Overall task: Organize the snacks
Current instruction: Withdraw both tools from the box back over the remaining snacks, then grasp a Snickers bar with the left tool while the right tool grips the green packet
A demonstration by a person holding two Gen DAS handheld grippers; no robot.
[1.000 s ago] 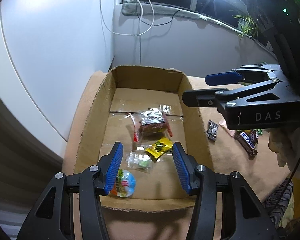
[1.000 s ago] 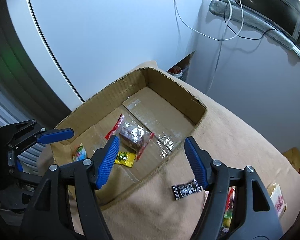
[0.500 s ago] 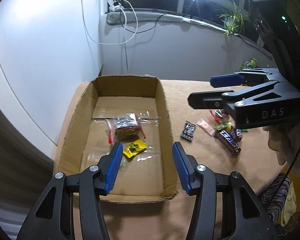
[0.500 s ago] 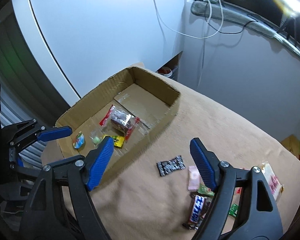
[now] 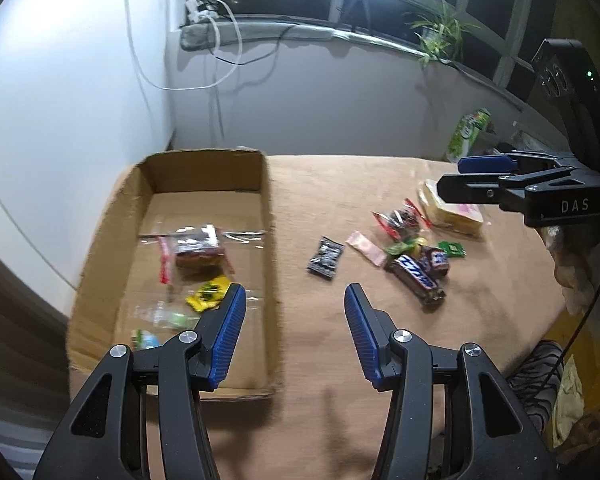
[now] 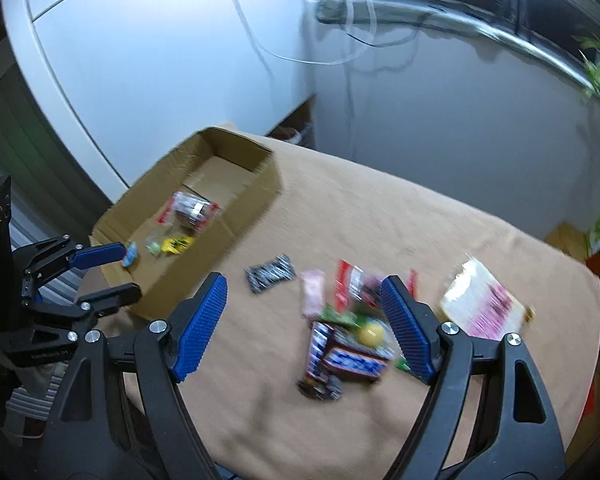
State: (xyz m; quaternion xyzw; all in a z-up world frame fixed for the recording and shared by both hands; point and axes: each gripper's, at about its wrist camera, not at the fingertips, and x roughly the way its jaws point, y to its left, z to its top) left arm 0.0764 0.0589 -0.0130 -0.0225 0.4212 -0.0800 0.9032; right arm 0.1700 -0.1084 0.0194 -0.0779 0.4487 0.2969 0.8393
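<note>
One cardboard box (image 5: 268, 216).
Inside the box: four snacks — one clear packet with red ends (image 5: 196, 246), one yellow packet (image 5: 209, 298), one clear wrapper with green candy (image 5: 168, 316), one round blue-green sweet (image 5: 144, 339).
On the tan cloth (image 5: 340, 184), right of the box: one black packet (image 5: 325, 257), one pink wrapper (image 5: 366, 247), two chocolate bars (image 5: 418, 278), one flat pale packet (image 6: 484, 304); remaining pile blurred, uncounted.

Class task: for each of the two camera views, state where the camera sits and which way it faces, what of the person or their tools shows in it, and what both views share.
Left wrist: sits on the left gripper, looking forward and down over the cardboard box edge and tan cloth; its blue fingers are open and empty, with the right gripper at the right edge.
Right wrist: sits on the right gripper, looking down at the loose snack pile; its jaws have just been opening, nothing gripped; the left gripper shows at left.
Shared: box, cloth, black wrapper, snack pile.
</note>
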